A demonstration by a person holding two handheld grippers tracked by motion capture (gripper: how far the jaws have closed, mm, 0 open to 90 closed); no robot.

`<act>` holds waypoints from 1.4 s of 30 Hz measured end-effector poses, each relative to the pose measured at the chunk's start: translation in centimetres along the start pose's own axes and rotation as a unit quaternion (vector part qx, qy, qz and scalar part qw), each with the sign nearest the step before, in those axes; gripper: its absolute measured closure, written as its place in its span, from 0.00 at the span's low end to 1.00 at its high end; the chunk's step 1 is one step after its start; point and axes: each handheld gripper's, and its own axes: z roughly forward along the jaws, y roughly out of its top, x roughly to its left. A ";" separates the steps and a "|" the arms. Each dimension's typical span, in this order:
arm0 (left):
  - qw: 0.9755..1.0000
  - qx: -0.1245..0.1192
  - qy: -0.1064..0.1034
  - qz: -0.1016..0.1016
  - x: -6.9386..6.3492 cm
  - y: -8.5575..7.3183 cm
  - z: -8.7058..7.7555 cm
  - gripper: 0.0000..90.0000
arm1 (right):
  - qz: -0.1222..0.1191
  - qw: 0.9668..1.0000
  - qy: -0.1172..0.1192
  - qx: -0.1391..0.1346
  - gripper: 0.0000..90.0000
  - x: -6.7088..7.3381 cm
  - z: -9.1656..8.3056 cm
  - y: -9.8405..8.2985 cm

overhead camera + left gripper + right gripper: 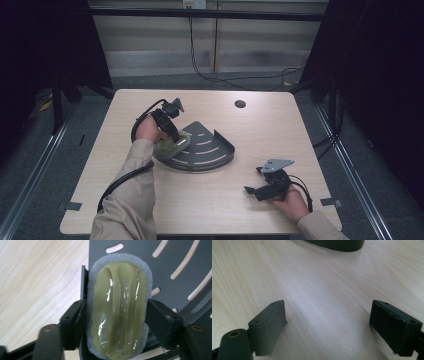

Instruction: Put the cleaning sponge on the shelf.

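Now, taken from the jaws outward:

Left gripper (117,322): jaws stand wide, one on each long side of the scrubbing pad (118,307); its left jaw seems to just touch the foam edge, its right jaw shows a sliver of gap, so I read it as let go, not gripping, though the contact line is hard to see.

Scrubbing pad: lies flat on the dark rack (180,262), at the rack's 9 o'clock edge in the high view, part of it apparently overhanging the rim toward the table (150,210).

Handling: likely light; grey foam border soft and squashy, glossy olive top stiffer and probably slippery. Nothing fragile here.

Where to take hold: across the narrow waist, pads on the grey foam sides — not on the shiny dome, where they could slide off.

Rack as container: a shallow fan-shaped tray with curved slots and a low wall; it holds the pad and nothing else that I can see.

Right gripper (260,186): jaws wide apart with bare wood between them — holding nothing, low over the table at about 5 o'clock from the rack, well apart from it.
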 end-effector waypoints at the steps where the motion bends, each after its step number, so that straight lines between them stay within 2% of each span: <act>1: 1.000 0.000 0.000 0.000 0.0 0.0 0.0 0.32 | 0.000 1.000 0.000 0.000 0.15 0.0 0.0 0.0; 4: 1.000 -0.001 0.000 -0.001 0.1 -0.3 -0.2 0.30 | 0.000 1.000 0.000 0.000 0.15 0.0 0.0 0.0; 6: 1.000 -0.003 0.001 -0.010 0.1 -0.5 -0.4 0.27 | -0.001 1.000 0.000 0.000 0.15 0.0 0.0 0.0; 14: 1.000 -0.007 0.001 -0.016 0.5 -1.4 -1.2 0.24 | -0.001 1.000 0.000 0.000 0.15 0.0 0.0 0.0; 22: 1.000 -0.008 0.003 -0.023 0.6 -2.3 -2.0 0.24 | -0.002 1.000 -0.002 -0.001 0.15 0.0 0.0 0.0; 37: 1.000 -0.012 -0.001 -0.024 0.5 -3.8 -3.6 0.24 | -0.001 1.000 0.000 0.000 0.15 0.0 0.0 0.0; 39: 1.000 -0.011 0.004 -0.027 0.5 -4.0 -3.8 0.24 | -0.001 1.000 0.001 -0.001 0.15 0.0 0.0 0.0; 42: 1.000 -0.013 -0.001 -0.026 0.5 -4.4 -4.1 0.24 | -0.002 1.000 0.000 -0.001 0.15 0.0 0.0 0.0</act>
